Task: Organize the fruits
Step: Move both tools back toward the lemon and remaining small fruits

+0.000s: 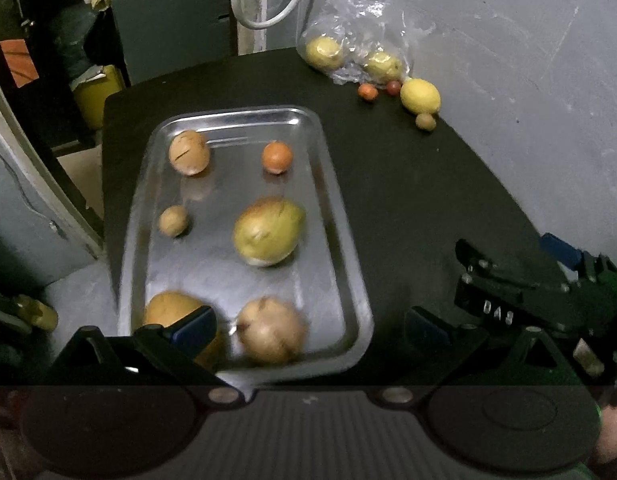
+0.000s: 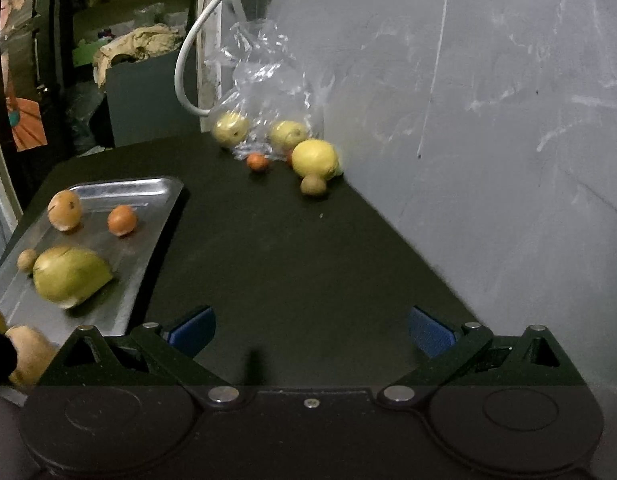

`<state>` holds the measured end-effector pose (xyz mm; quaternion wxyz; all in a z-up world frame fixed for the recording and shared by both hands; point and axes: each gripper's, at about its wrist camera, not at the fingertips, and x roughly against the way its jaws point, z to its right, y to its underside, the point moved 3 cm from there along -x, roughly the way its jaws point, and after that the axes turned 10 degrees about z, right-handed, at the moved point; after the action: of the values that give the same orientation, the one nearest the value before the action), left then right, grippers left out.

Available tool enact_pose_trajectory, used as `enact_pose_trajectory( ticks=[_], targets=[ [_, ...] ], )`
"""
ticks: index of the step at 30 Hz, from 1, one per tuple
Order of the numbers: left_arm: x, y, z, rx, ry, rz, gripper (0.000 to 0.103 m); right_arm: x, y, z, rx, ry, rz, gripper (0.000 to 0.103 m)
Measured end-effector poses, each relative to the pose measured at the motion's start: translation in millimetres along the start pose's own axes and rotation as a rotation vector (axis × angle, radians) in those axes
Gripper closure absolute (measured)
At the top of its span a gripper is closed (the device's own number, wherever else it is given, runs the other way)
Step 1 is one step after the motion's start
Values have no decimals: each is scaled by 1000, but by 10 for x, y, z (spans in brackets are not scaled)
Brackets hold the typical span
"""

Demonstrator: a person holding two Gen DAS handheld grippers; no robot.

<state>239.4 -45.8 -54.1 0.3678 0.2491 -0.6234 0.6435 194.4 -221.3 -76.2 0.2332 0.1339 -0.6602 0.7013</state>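
A metal tray (image 1: pixel 340 240) (image 2: pixel 156 216) lies on the black table and holds several fruits: a big green-yellow mango (image 1: pixel 268 230) (image 2: pixel 70 274), a small orange (image 1: pixel 276 157) (image 2: pixel 122 220), a tan round fruit (image 1: pixel 188 152) (image 2: pixel 64 210), a small brown one (image 1: pixel 173 220) and a pale onion-like fruit (image 1: pixel 272 330). At the back by the wall lie a yellow lemon (image 1: pixel 420 96) (image 2: pixel 314 158), a kiwi (image 1: pixel 425 121) (image 2: pixel 313 185) and a small orange fruit (image 1: pixel 367 91) (image 2: pixel 257 162). My left gripper (image 1: pixel 308 330) hangs open over the tray's near end. My right gripper (image 2: pixel 311 334) (image 1: pixel 508 304) is open above bare table.
A clear plastic bag (image 1: pixel 348 12) (image 2: pixel 268 80) with two yellow-green fruits (image 1: pixel 324 53) (image 2: pixel 230 128) leans against the grey wall (image 2: pixel 488 120) at the back. A white cable (image 2: pixel 188 64) hangs behind it. Clutter and a dark cabinet (image 1: pixel 168 20) stand off the table's left.
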Motion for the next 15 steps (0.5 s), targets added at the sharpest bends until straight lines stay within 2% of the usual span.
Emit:
enact_pose_trajectory(
  ticks=[9,15],
  targets=[
    [-297,-409,369,16,23,34,1,-283,-14,138,21,-62,-46,1],
    [-544,-732,424,5,36,59,1,-500,-101,154,59,-94,-67,1]
  ],
)
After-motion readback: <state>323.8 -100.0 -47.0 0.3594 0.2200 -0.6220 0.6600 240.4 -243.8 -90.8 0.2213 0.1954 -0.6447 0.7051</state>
